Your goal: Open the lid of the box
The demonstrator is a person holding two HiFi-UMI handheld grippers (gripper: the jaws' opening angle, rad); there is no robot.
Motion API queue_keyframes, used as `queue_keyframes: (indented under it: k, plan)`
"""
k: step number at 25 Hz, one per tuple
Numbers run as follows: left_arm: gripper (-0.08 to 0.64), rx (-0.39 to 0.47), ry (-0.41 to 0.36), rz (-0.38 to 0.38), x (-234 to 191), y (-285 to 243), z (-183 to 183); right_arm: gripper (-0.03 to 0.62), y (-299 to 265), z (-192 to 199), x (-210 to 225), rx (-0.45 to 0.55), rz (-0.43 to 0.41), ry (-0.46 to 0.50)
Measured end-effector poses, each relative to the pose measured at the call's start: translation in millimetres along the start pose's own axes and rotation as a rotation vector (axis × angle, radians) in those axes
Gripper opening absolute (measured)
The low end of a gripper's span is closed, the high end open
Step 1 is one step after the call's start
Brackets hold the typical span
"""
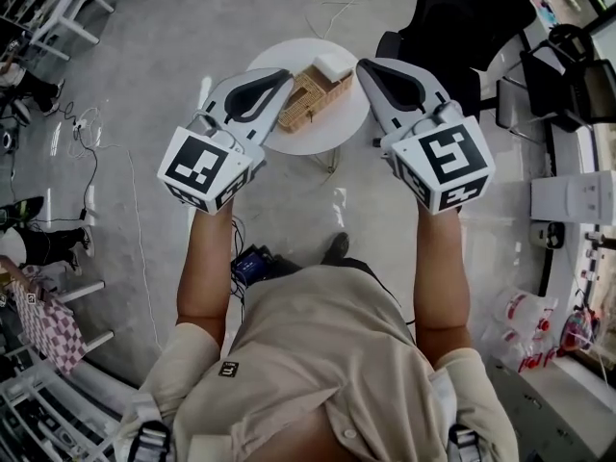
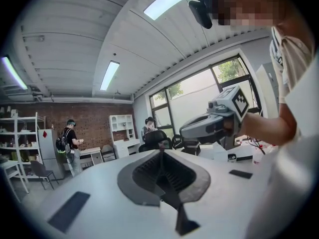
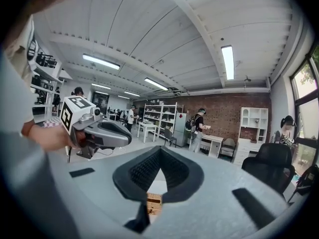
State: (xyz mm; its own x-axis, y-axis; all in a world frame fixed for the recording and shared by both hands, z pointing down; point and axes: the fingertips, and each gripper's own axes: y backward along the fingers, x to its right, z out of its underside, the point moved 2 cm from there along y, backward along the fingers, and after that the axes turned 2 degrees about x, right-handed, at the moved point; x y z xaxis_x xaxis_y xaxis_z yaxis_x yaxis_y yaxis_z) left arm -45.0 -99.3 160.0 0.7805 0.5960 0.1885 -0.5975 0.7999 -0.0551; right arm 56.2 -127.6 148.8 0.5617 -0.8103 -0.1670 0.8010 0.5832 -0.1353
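A woven tan box (image 1: 310,96) lies on a small round white table (image 1: 289,141), with a white piece (image 1: 332,65) at its far end. Both grippers are held up in the air, level with each other and apart from the box. My left gripper (image 1: 287,73) is over the table's left side, its jaws closed together with nothing between them. My right gripper (image 1: 362,64) hangs over the table's right edge, its jaws meeting at the tips and holding nothing. Part of the box (image 3: 153,203) shows far below through the right gripper's jaw opening. The left gripper view looks across the room, not at the box.
A black office chair (image 1: 462,17) stands just behind the table. Cables (image 1: 87,128) trail over the grey floor at the left. A white desk (image 1: 573,200) with gear runs along the right. Other people (image 3: 199,123) stand by shelves (image 3: 162,116) across the room.
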Motion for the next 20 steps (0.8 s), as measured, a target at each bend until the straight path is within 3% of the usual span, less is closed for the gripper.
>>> queue_keyframes:
  k: [10,20]
  plan:
    - [0.02,-0.05,0.019,-0.002,-8,-30,27,-0.008,-15,33,26,-0.034,-0.01,-0.044]
    - [0.02,-0.066,0.077,0.085,-36,-60,71,-0.008,-36,55,43,-0.099,0.088,-0.052]
